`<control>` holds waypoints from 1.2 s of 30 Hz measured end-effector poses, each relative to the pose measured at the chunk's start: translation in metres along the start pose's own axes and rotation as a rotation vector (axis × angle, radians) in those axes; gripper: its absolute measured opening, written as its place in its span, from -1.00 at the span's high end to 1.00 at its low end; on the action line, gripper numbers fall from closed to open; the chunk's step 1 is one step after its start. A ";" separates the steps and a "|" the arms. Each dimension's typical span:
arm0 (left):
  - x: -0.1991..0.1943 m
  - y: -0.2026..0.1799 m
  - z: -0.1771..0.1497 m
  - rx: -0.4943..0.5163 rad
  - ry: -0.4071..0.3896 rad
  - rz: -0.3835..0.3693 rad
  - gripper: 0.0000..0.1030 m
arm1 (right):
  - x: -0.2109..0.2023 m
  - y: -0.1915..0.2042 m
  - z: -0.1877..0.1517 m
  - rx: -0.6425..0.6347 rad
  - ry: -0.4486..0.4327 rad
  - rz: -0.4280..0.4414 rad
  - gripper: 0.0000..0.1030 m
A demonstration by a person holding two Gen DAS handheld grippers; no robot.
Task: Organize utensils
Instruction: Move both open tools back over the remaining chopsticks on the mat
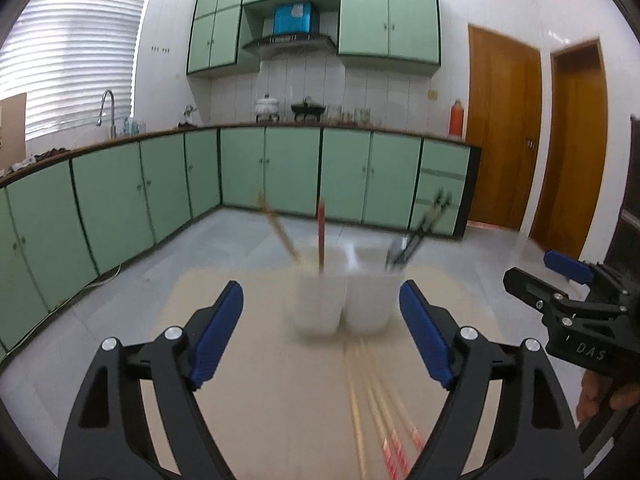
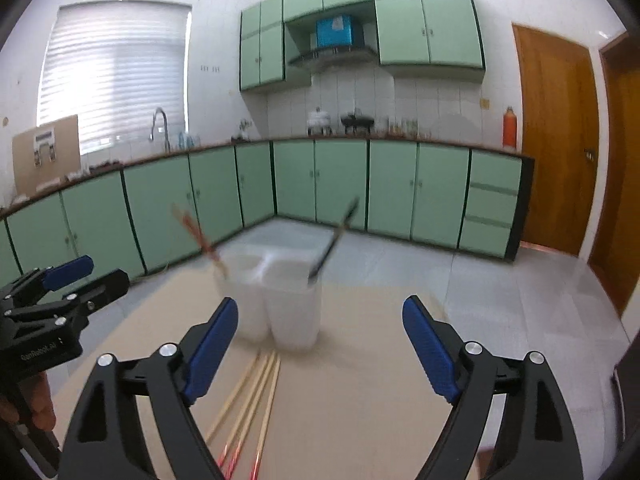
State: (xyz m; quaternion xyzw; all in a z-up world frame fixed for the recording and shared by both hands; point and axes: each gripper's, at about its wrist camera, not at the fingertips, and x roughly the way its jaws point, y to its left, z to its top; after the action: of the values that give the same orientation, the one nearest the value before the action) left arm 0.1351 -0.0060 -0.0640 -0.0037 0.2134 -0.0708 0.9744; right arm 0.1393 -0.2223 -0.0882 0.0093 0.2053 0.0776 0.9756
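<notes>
Left gripper [image 1: 320, 336]: jaws wide apart, holding nothing, raised over the table [image 1: 248, 400].
Right gripper [image 2: 316, 344]: jaws wide apart, holding nothing.
Holder [image 1: 340, 304]: white, two compartments, upright on the table.
Left compartment: light and red sticks [image 1: 321, 236].
Right compartment: dark utensils [image 1: 420, 232].
Loose chopsticks [image 2: 256, 396]: flat on the table, just before the holder.

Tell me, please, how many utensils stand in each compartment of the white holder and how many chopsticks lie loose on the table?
Left compartment of the white holder: 2 upright sticks
Right compartment: about 2 dark utensils, blurred
Loose chopsticks on the table: 4
Total: about 8
</notes>
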 end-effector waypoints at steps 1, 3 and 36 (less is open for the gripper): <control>0.000 0.001 -0.009 -0.003 0.022 0.000 -0.52 | -0.001 0.001 -0.010 0.011 0.018 0.006 -0.61; -0.001 0.004 -0.031 -0.011 0.072 0.003 -0.52 | -0.004 0.003 -0.029 0.022 0.045 0.001 -0.61; 0.004 -0.012 -0.145 -0.014 0.274 0.011 -0.20 | -0.005 0.044 -0.161 0.025 0.267 0.026 0.41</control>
State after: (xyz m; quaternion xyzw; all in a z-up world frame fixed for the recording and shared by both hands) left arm 0.0768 -0.0148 -0.1974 0.0005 0.3453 -0.0638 0.9363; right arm 0.0642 -0.1817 -0.2311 0.0139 0.3341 0.0883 0.9383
